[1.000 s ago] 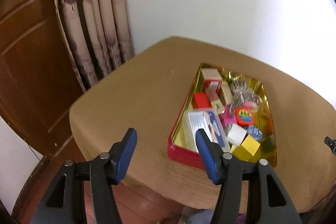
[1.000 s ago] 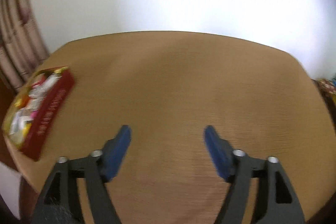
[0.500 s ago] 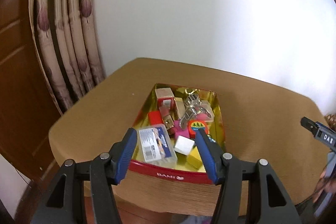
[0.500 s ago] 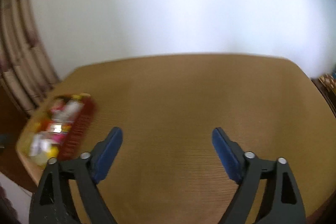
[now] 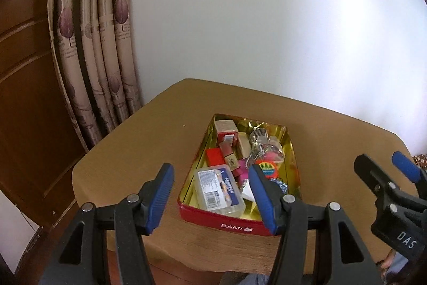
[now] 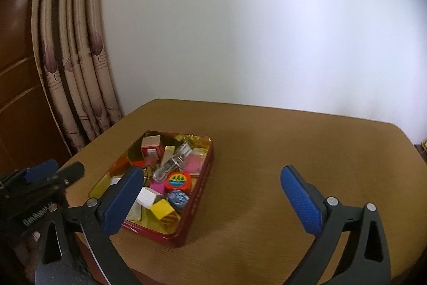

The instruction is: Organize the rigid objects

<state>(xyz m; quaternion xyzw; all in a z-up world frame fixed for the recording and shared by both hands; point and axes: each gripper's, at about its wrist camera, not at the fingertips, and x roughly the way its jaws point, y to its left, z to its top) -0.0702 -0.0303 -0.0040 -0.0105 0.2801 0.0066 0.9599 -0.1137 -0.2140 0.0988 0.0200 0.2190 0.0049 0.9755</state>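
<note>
A red tin (image 5: pixel 229 223) with a gold inside sits on the brown table (image 5: pixel 149 140), full of small rigid things: a clear plastic box (image 5: pixel 218 187), red boxes, a yellow block (image 6: pixel 162 208), a white block (image 6: pixel 146 196), metal clips (image 6: pixel 173 159) and a round orange tape measure (image 6: pixel 177 180). My left gripper (image 5: pixel 210 198) is open and empty, held above the tin's near end. My right gripper (image 6: pixel 212 200) is open and empty, just right of the tin (image 6: pixel 197 205). Each gripper shows at the edge of the other's view.
A patterned curtain (image 5: pixel 101 44) and a dark wooden door (image 5: pixel 24 87) stand left of the table. A white wall is behind it. The table's right half (image 6: pixel 307 146) is bare wood. The table's front edge is just under the grippers.
Both grippers have pulled back and turned toward the tin. The tin now sits centred in the left view and has come into the right view's lower left. Both stay open.
</note>
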